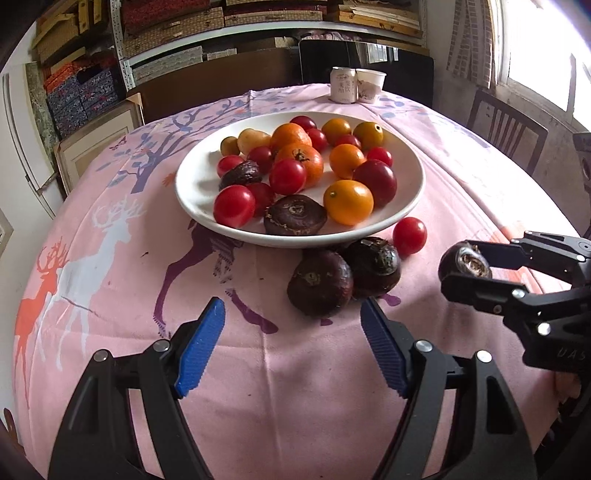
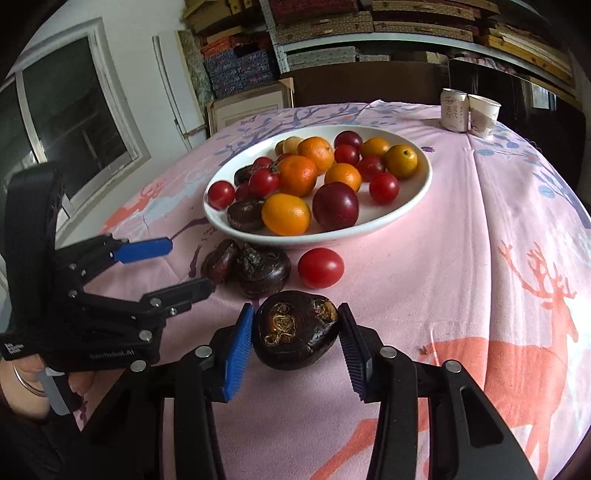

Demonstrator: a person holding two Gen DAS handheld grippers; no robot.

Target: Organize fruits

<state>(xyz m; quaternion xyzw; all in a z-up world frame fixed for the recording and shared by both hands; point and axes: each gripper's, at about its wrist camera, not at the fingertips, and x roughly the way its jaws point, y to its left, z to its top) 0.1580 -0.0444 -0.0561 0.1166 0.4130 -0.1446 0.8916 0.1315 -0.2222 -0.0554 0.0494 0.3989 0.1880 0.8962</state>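
Observation:
A white plate holds several cherry tomatoes, oranges and dark water chestnuts. On the pink cloth in front of it lie two dark water chestnuts and a red cherry tomato. My left gripper is open and empty, just short of the two chestnuts. My right gripper is shut on another dark water chestnut, to the right of the loose fruit.
A can and a paper cup stand at the table's far edge. A wooden chair is at the right. Shelves with boxes line the back wall.

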